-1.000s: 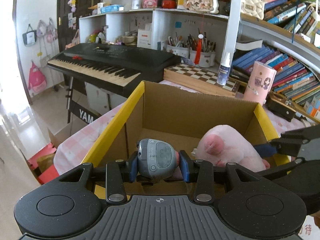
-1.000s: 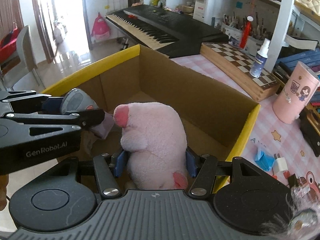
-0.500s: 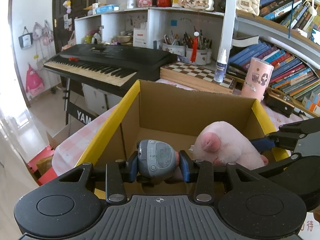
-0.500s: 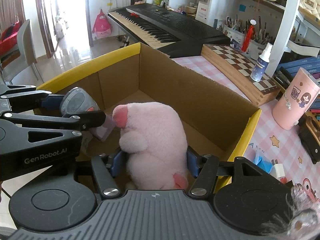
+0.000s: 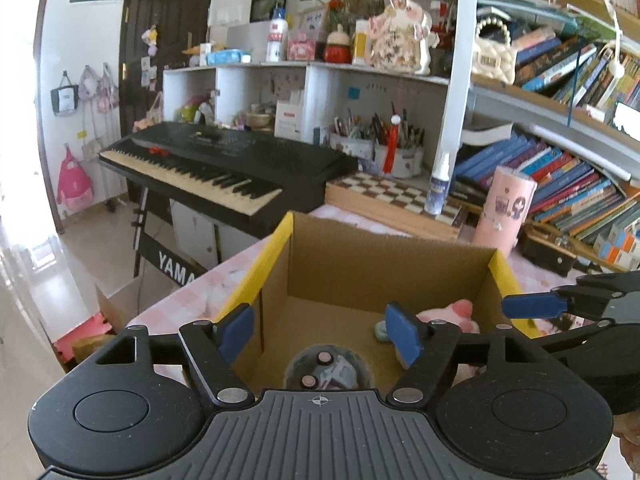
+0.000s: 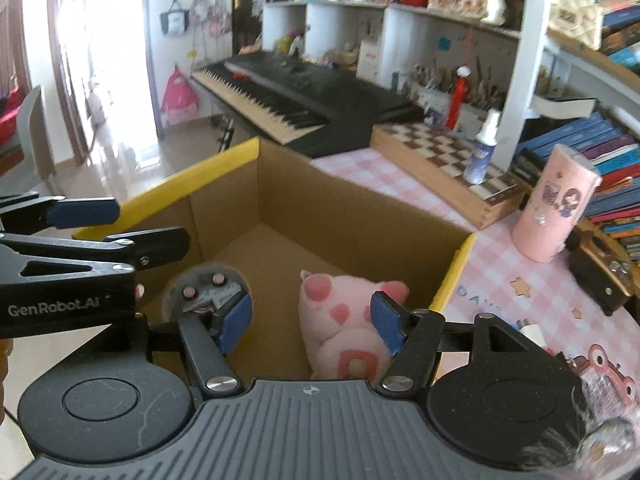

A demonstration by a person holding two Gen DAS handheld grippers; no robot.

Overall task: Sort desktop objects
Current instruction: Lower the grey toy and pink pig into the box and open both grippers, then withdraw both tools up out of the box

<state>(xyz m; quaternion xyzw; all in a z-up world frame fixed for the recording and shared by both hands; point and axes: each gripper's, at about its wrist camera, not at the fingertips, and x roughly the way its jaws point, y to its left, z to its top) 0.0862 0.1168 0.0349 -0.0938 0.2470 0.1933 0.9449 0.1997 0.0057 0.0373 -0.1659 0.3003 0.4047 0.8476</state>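
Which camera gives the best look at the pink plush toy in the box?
The right wrist view: the pink plush toy lies in the cardboard box, its snout and body in plain sight. The left wrist view shows only a pink sliver behind a claw finger.

pink plush pig (image 6: 344, 328) | grey round gadget (image 6: 206, 290) | both inside cardboard box (image 6: 360, 220)

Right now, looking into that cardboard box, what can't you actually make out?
- Round grey gadget: left wrist view, its lower part is cut off by the gripper body; what it is cannot be told.
- Pink plush toy: right wrist view, its lower part is hidden behind the gripper body; in the left view a blue pad covers most of it.
- Box floor: near part hidden in both views.
- Book titles: too small.
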